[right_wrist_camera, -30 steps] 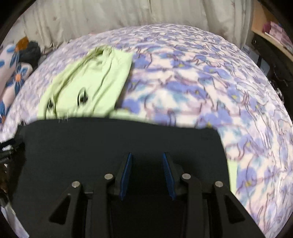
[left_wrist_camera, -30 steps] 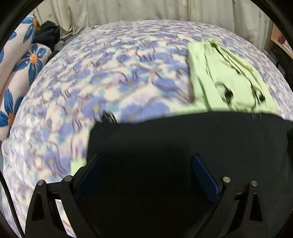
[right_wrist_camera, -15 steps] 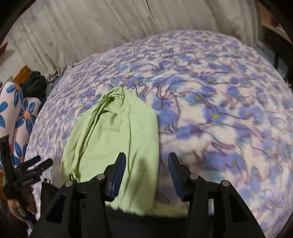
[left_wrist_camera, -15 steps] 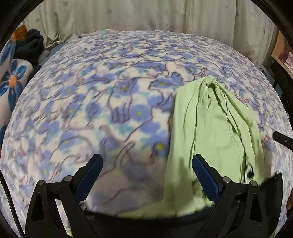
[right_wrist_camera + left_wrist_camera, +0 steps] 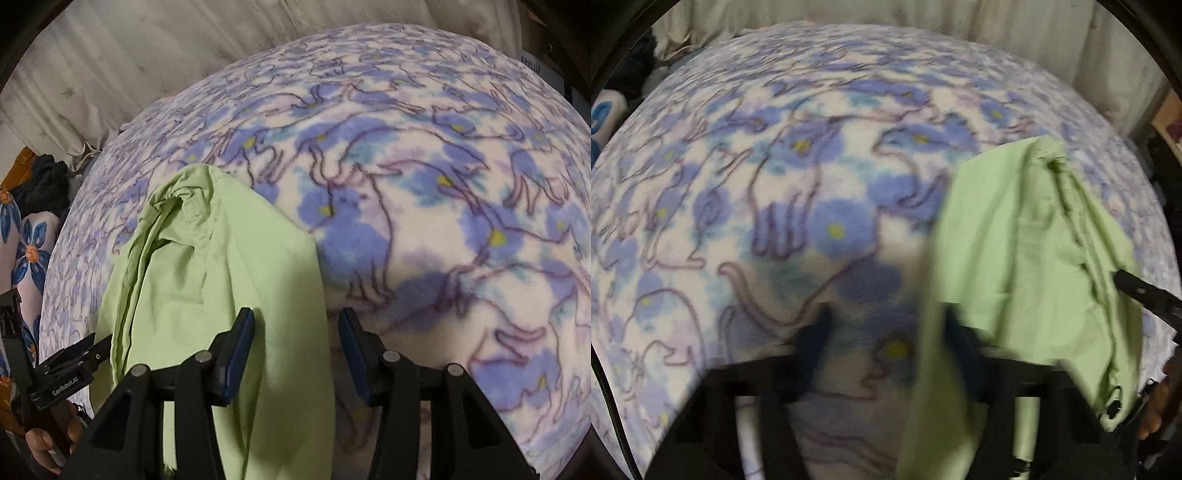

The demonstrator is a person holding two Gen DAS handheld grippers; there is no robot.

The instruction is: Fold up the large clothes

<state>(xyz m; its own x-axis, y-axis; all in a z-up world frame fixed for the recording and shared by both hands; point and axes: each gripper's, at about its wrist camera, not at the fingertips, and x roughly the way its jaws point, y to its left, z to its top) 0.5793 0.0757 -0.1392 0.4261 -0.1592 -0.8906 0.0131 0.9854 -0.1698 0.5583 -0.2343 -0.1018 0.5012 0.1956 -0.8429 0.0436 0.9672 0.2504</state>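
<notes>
While the left wrist view is smeared by motion blur, the light green garment (image 5: 1027, 258) is plainly visible lying on the bed (image 5: 775, 184), which is covered by a fleece blanket printed with blue flowers and cat outlines. In the right wrist view the same garment (image 5: 207, 280) lies lengthwise, bunched and creased at its far end, with its near end reaching the bed's near edge. The right gripper (image 5: 295, 347) stands with its fingers spread apart and nothing between them; the left finger sits over the green cloth, the right finger over bare blanket. The left gripper (image 5: 882, 339) also appears spread, one finger close to the garment's edge, though blur prevents confirming contact. Cream curtains (image 5: 147, 55) hang beyond the bed's far edge. A floral pillow (image 5: 29, 251) lies at the left edge.
</notes>
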